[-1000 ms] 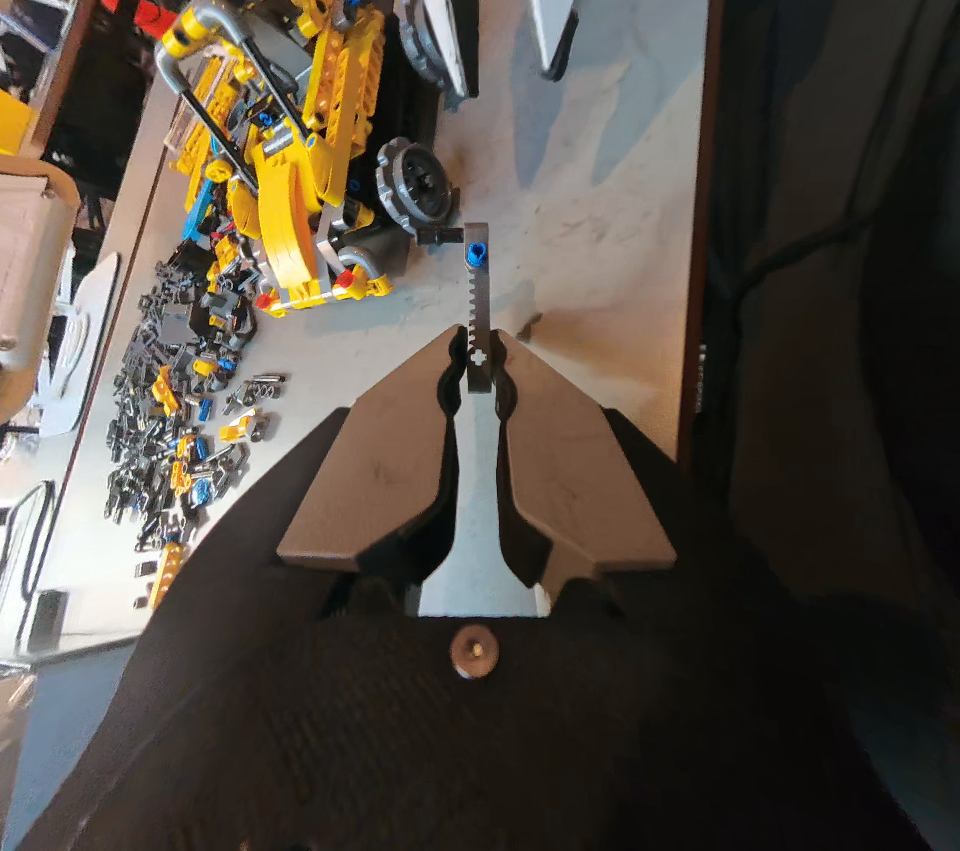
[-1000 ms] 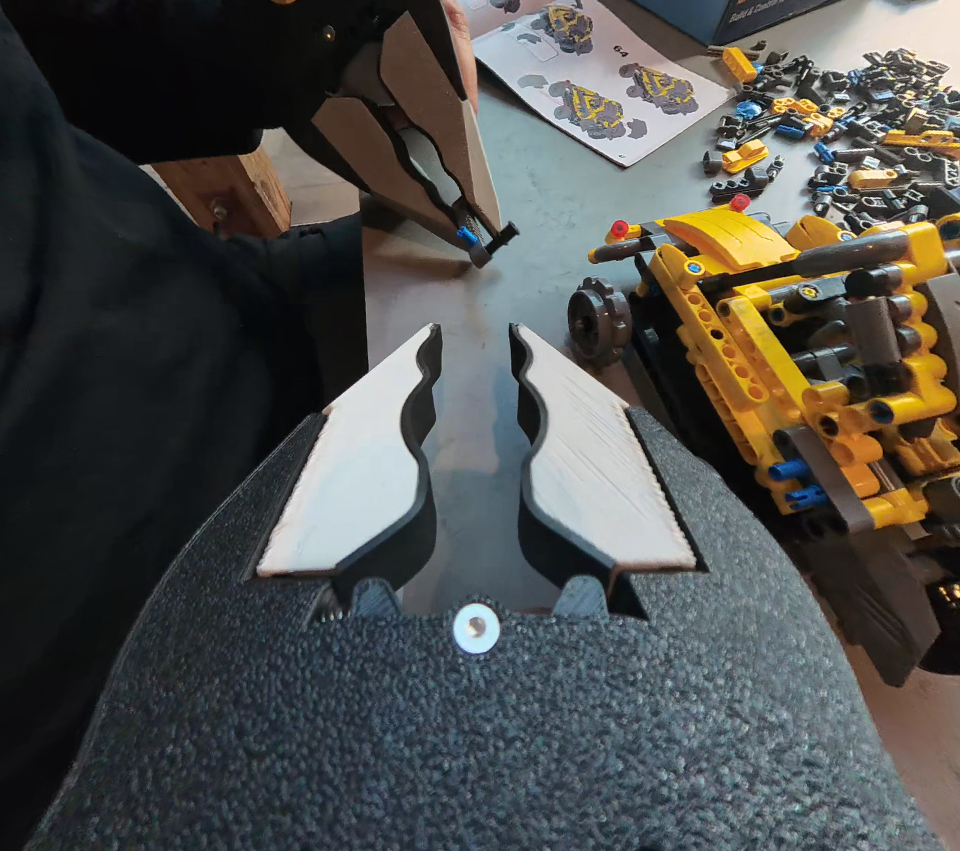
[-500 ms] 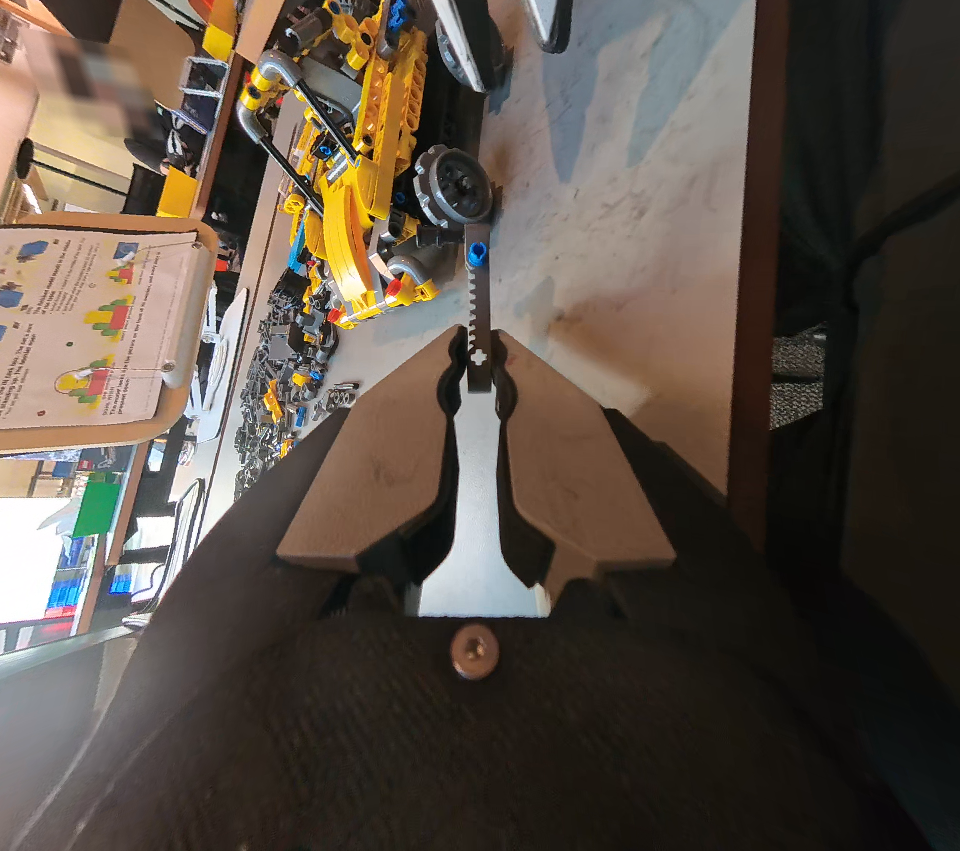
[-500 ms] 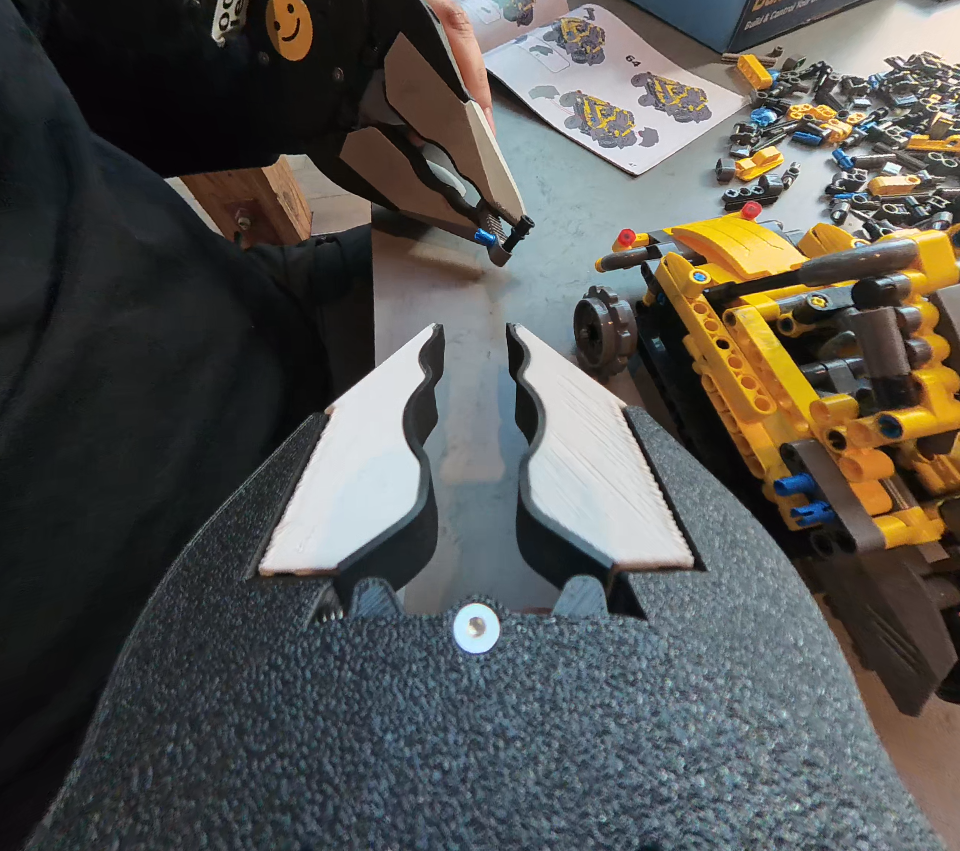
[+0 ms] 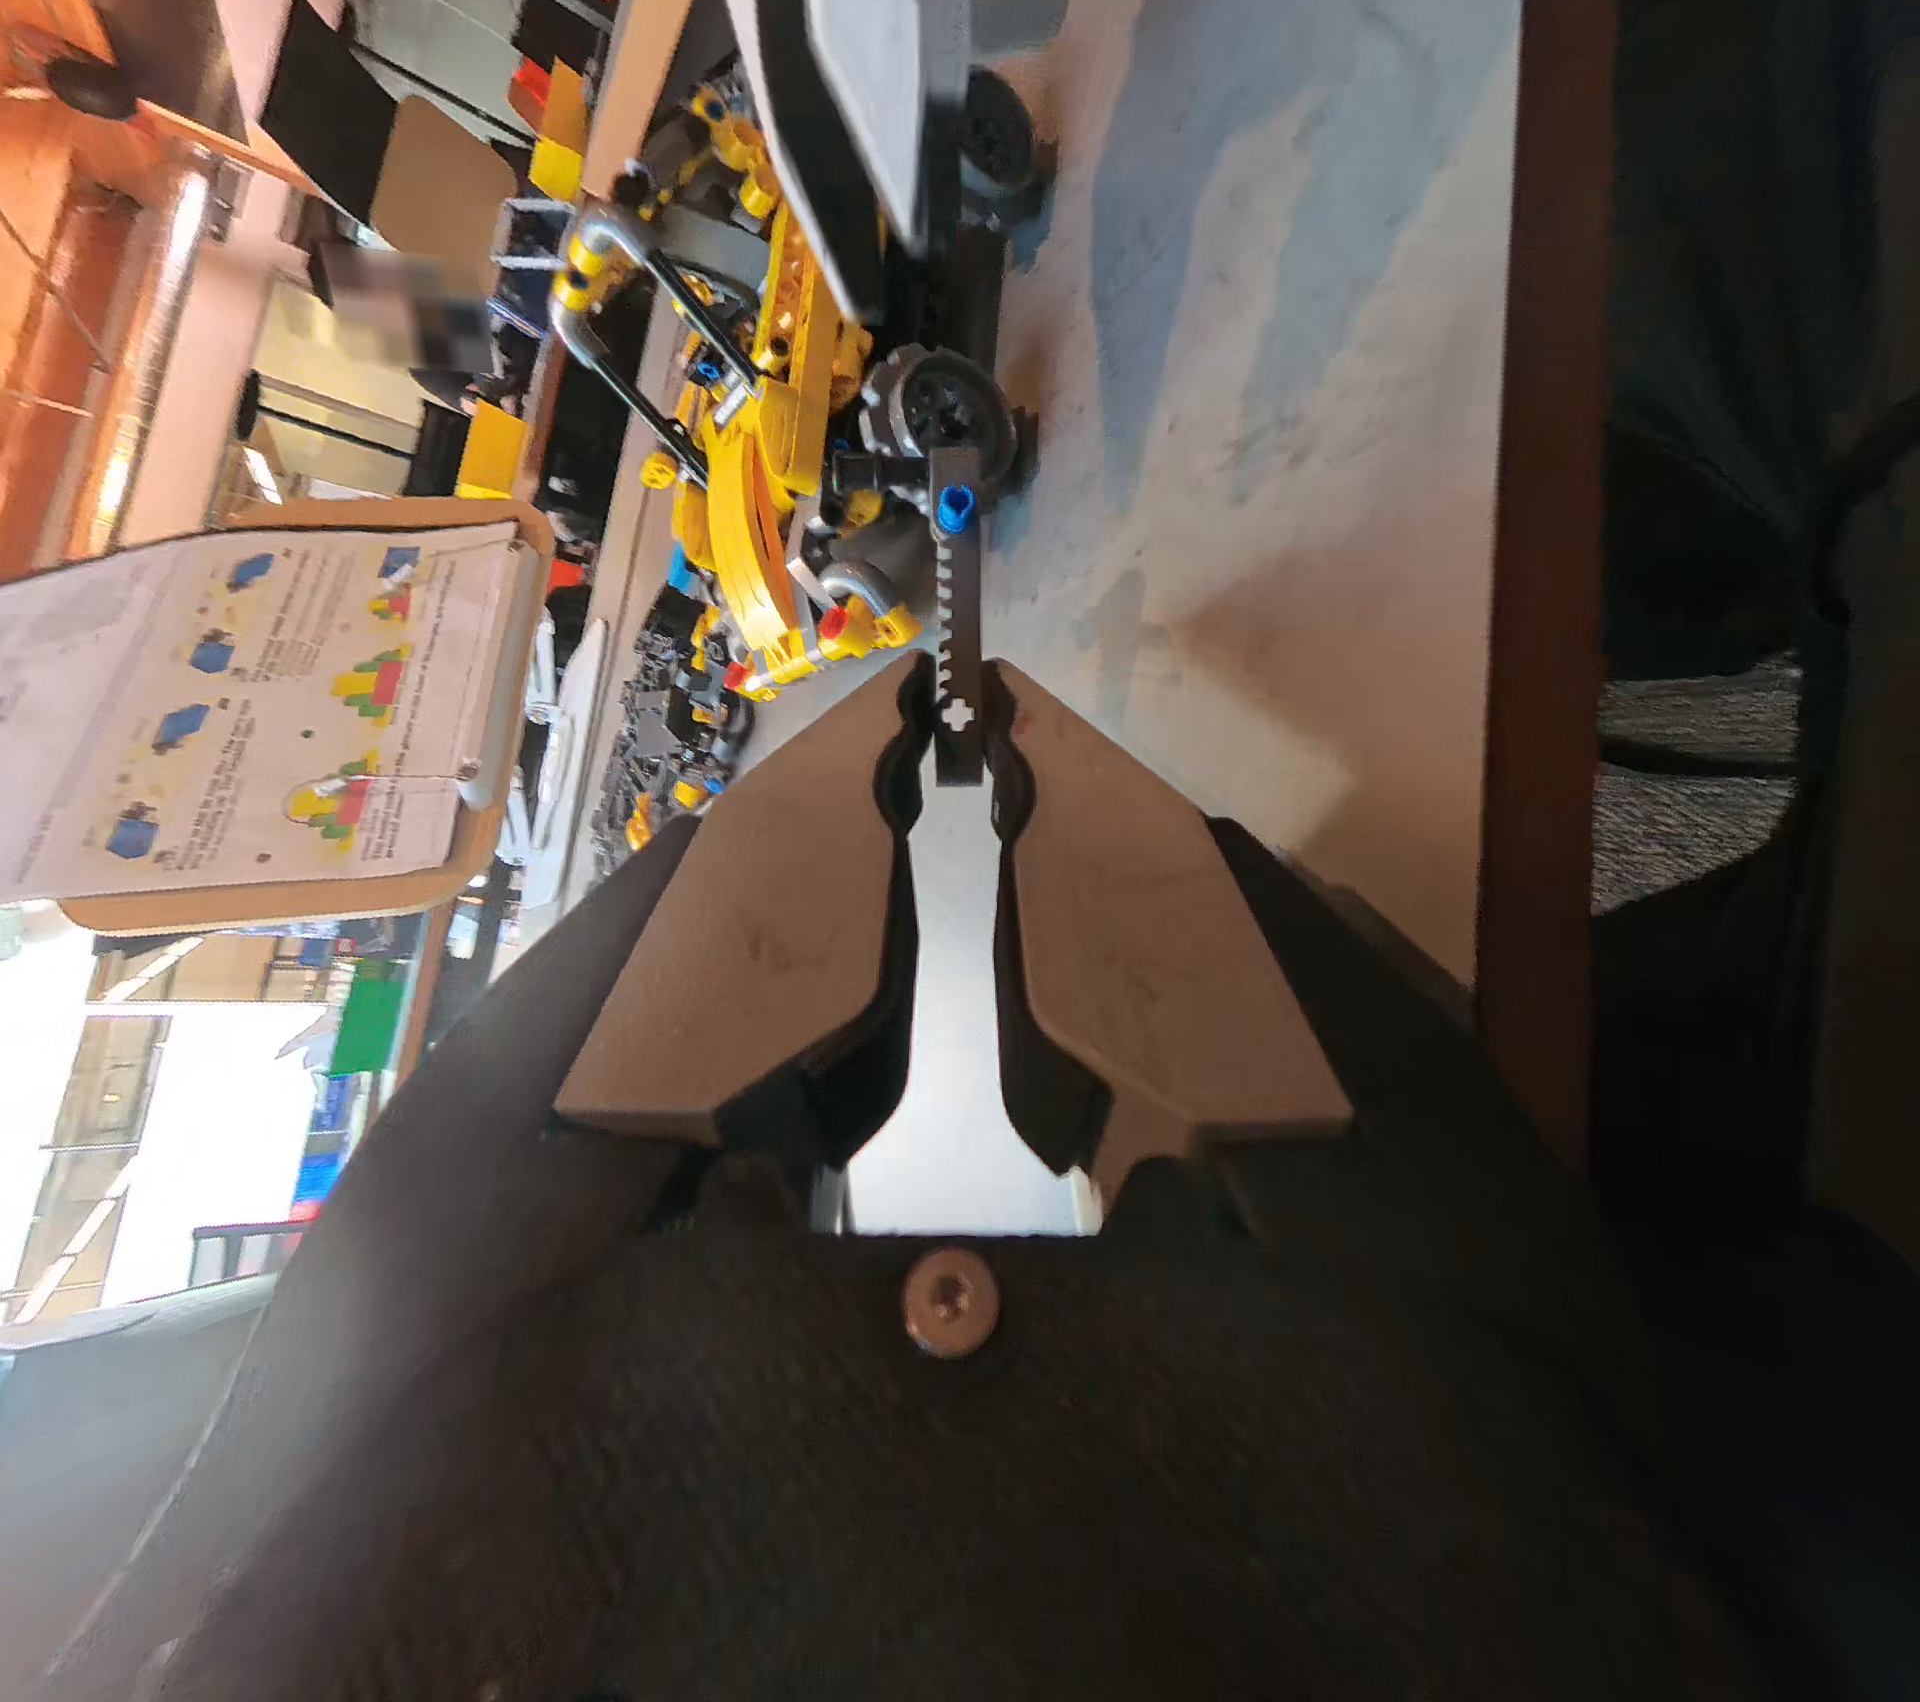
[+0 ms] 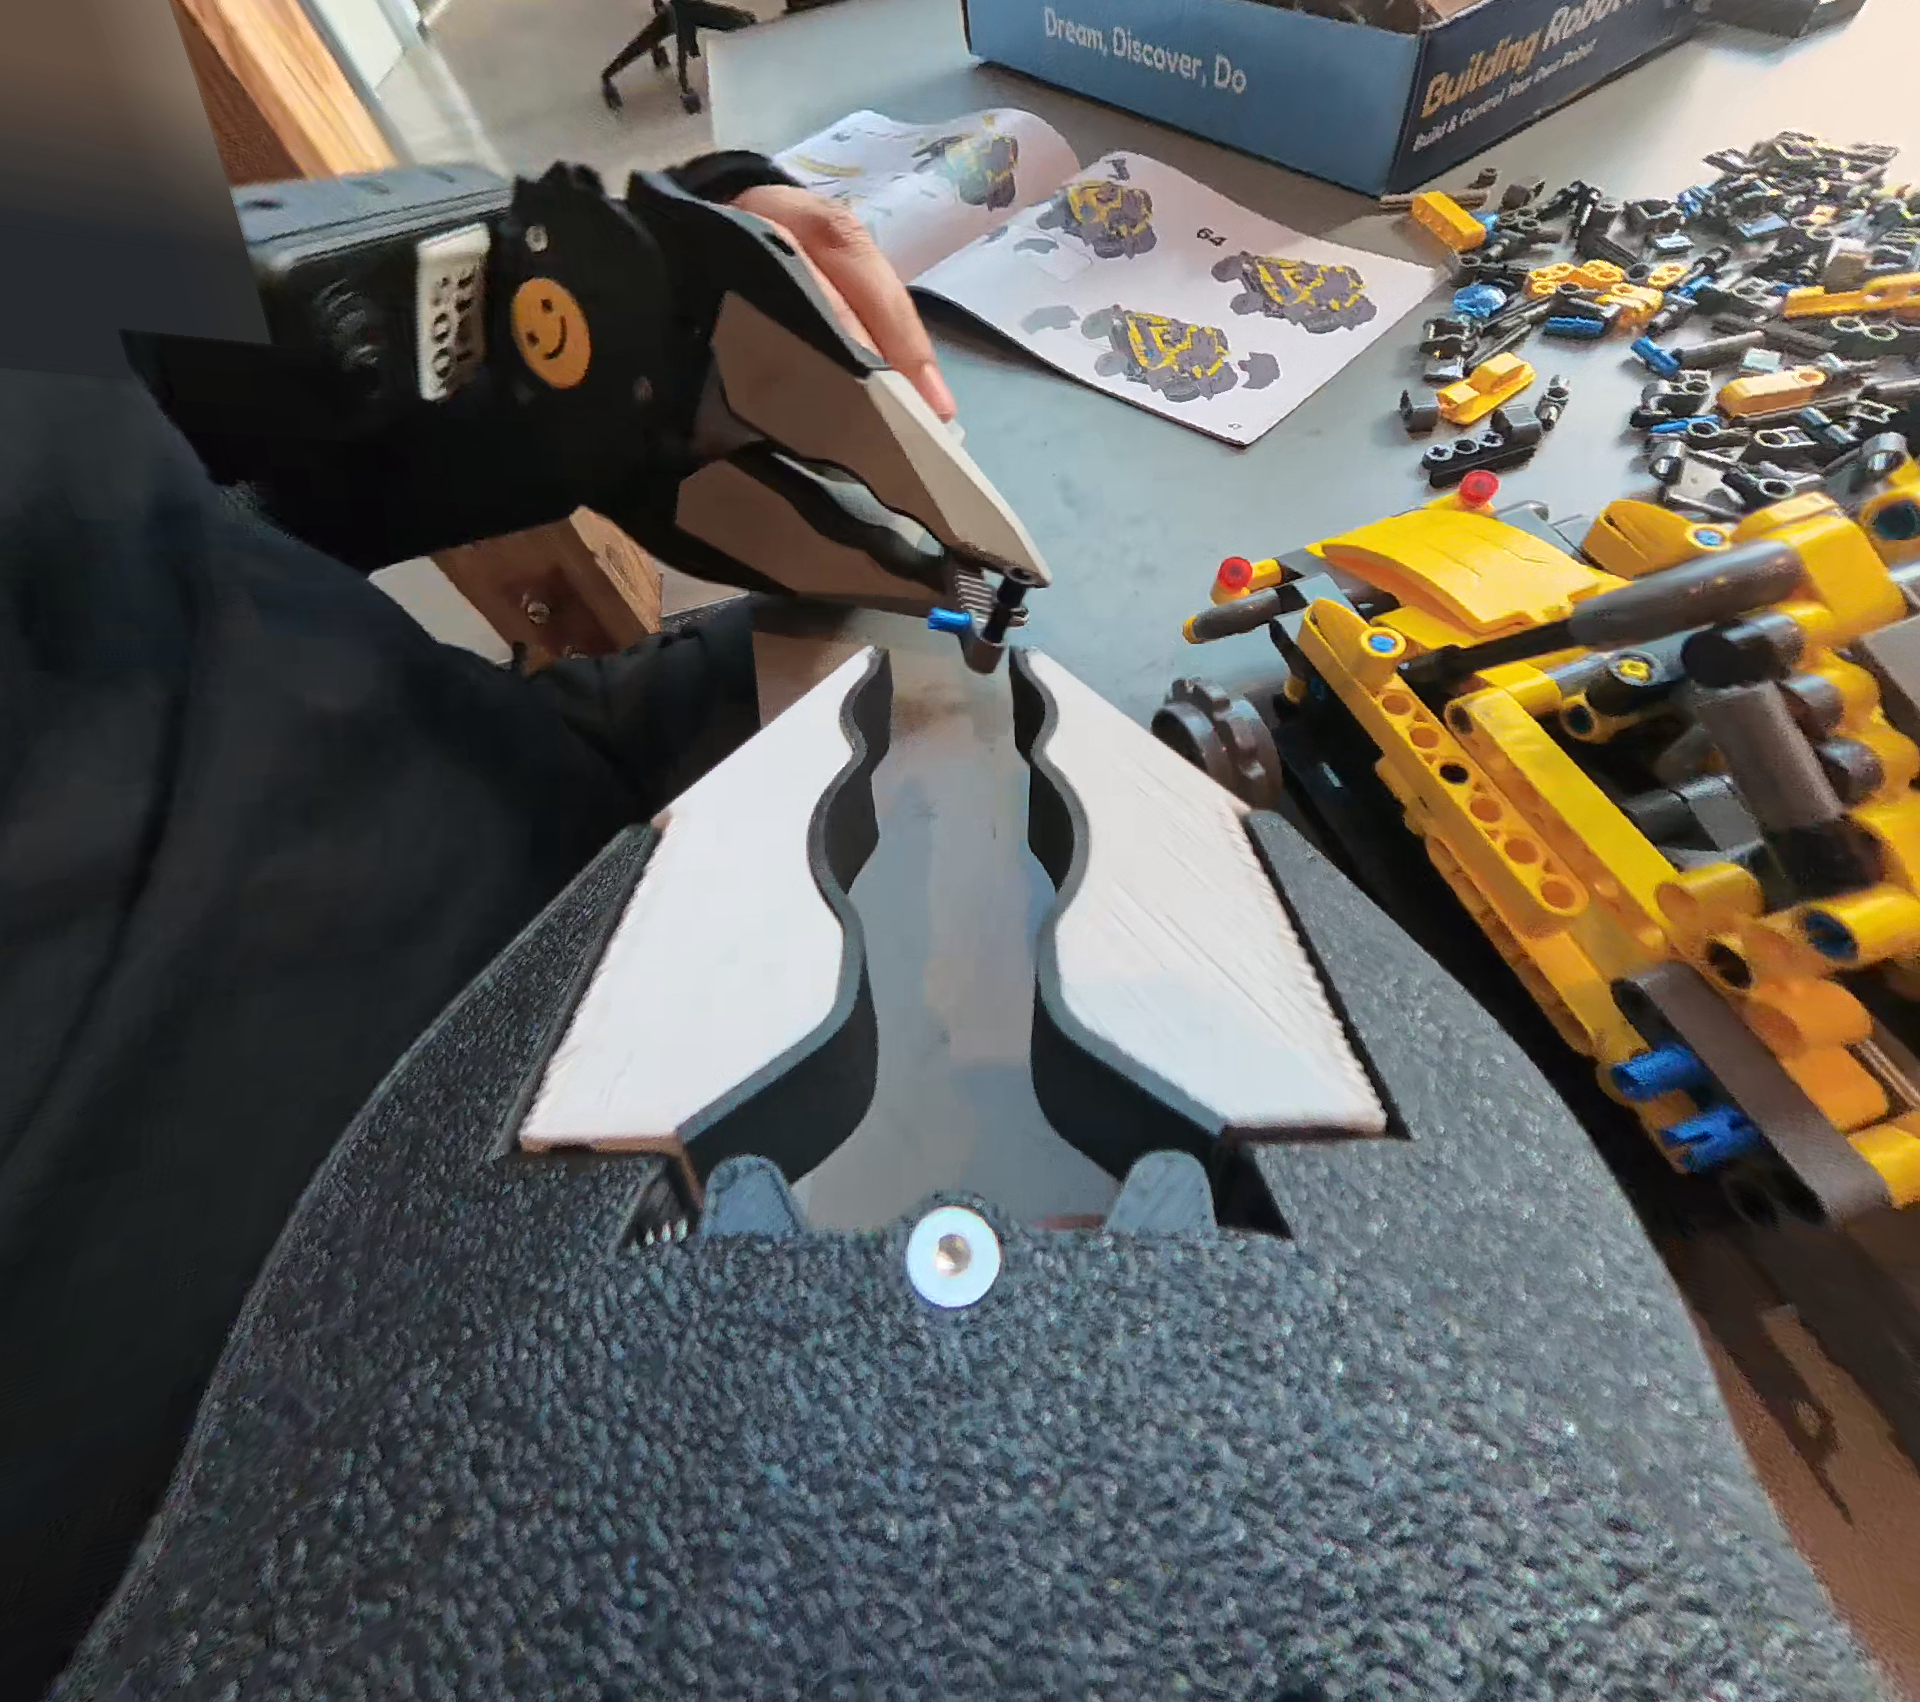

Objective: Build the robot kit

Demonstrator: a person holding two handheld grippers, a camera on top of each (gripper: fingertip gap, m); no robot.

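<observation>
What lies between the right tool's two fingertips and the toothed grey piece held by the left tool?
Nothing: in the right wrist view the toothed grey piece hangs just beyond the open right tool, with only bare table behind.

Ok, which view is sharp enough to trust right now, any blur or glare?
Left wrist view: background and other gripper smeared, window blown out lower left, toothed gray rack sharp. Right wrist view: table crisp, left hand-held gripper slightly blurred.

yellow brick vehicle cut off at right edge, blue box cropped at top
</observation>
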